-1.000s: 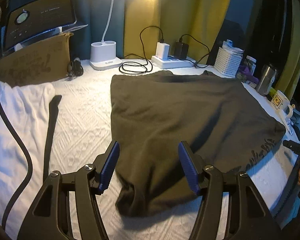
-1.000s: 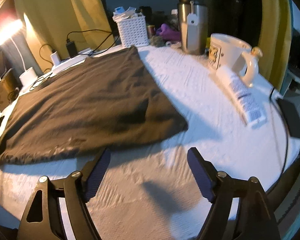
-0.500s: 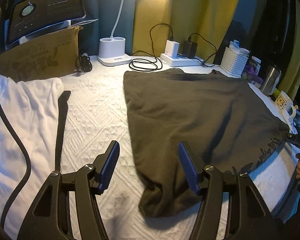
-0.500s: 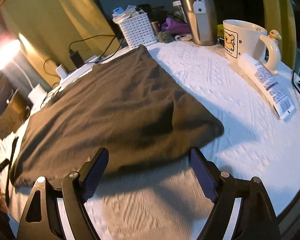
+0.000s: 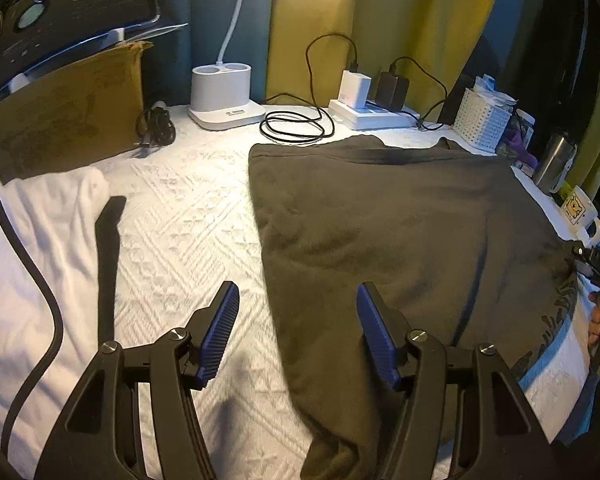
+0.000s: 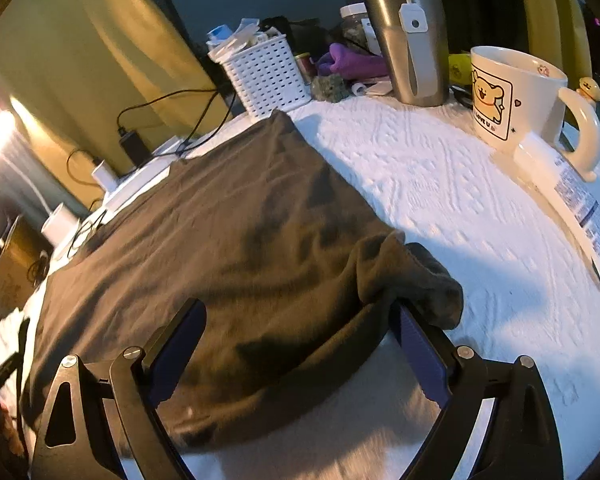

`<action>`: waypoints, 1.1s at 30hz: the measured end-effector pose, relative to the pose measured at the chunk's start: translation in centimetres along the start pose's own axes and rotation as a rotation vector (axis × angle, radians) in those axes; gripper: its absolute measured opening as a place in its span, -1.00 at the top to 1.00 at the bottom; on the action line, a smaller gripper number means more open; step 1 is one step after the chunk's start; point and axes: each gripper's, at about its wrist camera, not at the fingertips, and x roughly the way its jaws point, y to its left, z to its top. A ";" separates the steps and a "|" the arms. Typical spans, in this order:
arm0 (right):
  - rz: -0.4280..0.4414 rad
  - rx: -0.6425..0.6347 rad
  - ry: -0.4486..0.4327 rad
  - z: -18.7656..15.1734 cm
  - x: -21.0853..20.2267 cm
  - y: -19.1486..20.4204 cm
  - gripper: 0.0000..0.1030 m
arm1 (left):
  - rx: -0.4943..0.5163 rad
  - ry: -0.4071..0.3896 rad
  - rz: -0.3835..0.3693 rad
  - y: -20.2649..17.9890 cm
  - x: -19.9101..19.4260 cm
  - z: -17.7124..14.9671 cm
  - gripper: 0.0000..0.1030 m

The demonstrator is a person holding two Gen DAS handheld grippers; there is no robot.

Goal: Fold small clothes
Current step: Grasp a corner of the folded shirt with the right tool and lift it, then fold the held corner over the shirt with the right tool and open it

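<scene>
Fingers of both grippers straddle the dark garment's near edge, right widening, left parted.

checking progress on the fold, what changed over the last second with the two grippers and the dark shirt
The right gripper came forward over the near corner of the dark shirt; its jaws are opening, with cloth bunched against one pad but not pinched. The left gripper slid across to straddle the shirt's left edge, open as before. The shirt stays flat on the white cover.
</scene>
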 end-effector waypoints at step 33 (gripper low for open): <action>0.130 -0.434 -0.161 5.0 -3.7 16.4 0.61 | 0.021 -0.053 -0.014 1.6 -1.8 2.3 -0.19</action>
